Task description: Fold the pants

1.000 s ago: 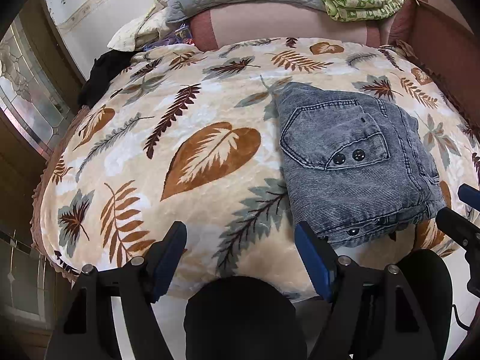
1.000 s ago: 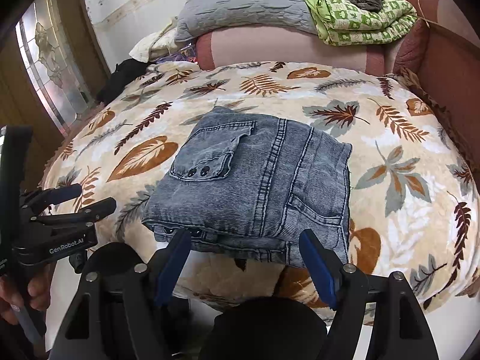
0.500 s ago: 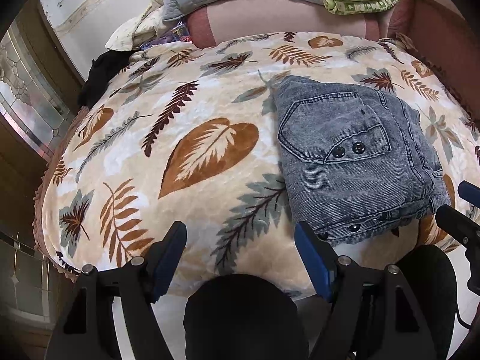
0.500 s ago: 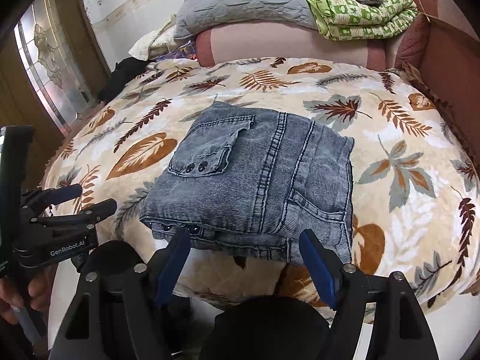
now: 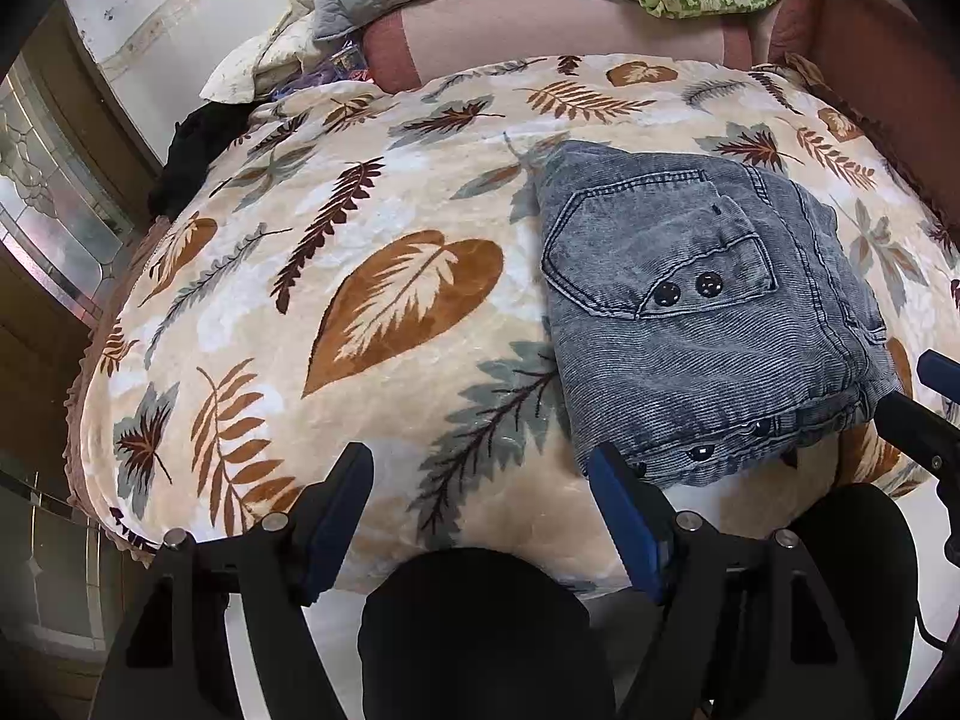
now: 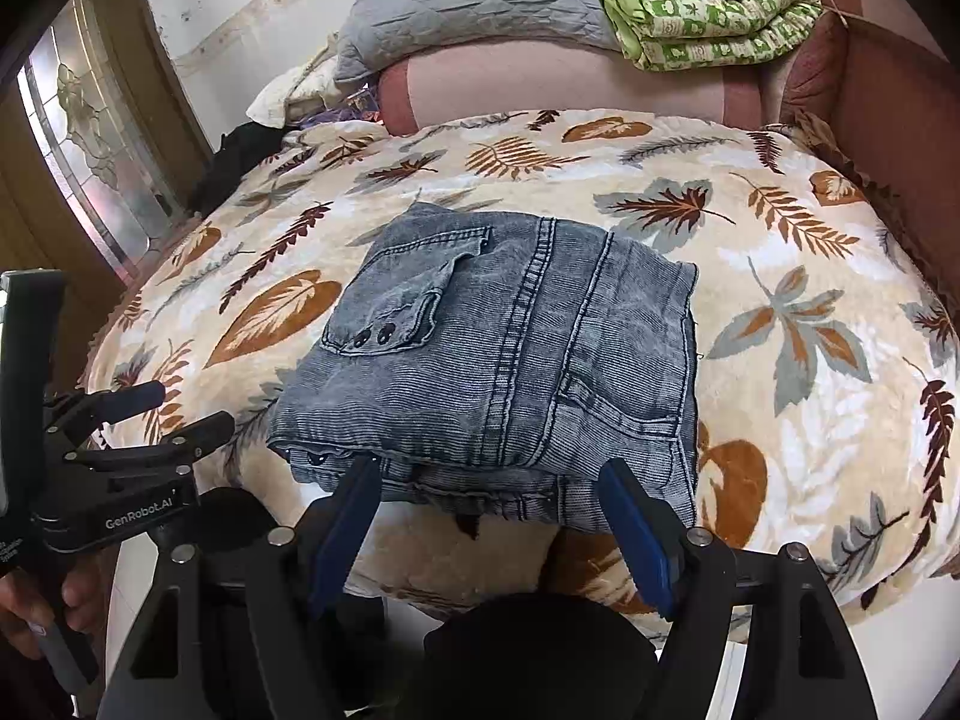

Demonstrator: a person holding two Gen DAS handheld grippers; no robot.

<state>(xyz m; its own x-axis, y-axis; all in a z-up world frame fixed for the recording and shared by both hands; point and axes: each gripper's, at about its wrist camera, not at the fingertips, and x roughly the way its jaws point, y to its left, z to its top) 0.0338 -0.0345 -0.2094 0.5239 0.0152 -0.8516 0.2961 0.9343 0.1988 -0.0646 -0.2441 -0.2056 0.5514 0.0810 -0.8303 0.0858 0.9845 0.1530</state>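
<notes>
The bed [image 6: 780, 228] is covered by a cream blanket [image 5: 390, 408] printed with brown and grey-green leaves. Folded grey-blue pants [image 6: 510, 360] lie directly on it, close to its near edge. At the far end, a grey pillow [image 6: 468, 6] and a folded green quilt [image 6: 708, 18] rest on a pink bolster [image 6: 570, 84].

A big bed [image 6: 780, 276] is wearing a cream blanket [image 5: 384, 300] with brown and grey leaves. Behind the bed, a pink headboard cushion [image 6: 564, 84] is sitting against a white wall [image 6: 252, 6]. A grey pillow [image 6: 468, 6] and a green folded quilt [image 6: 708, 18] are lying on top of it. Left of the bed, daylight is shining through a patterned glass door [image 6: 102, 138] in a wooden frame.
</notes>
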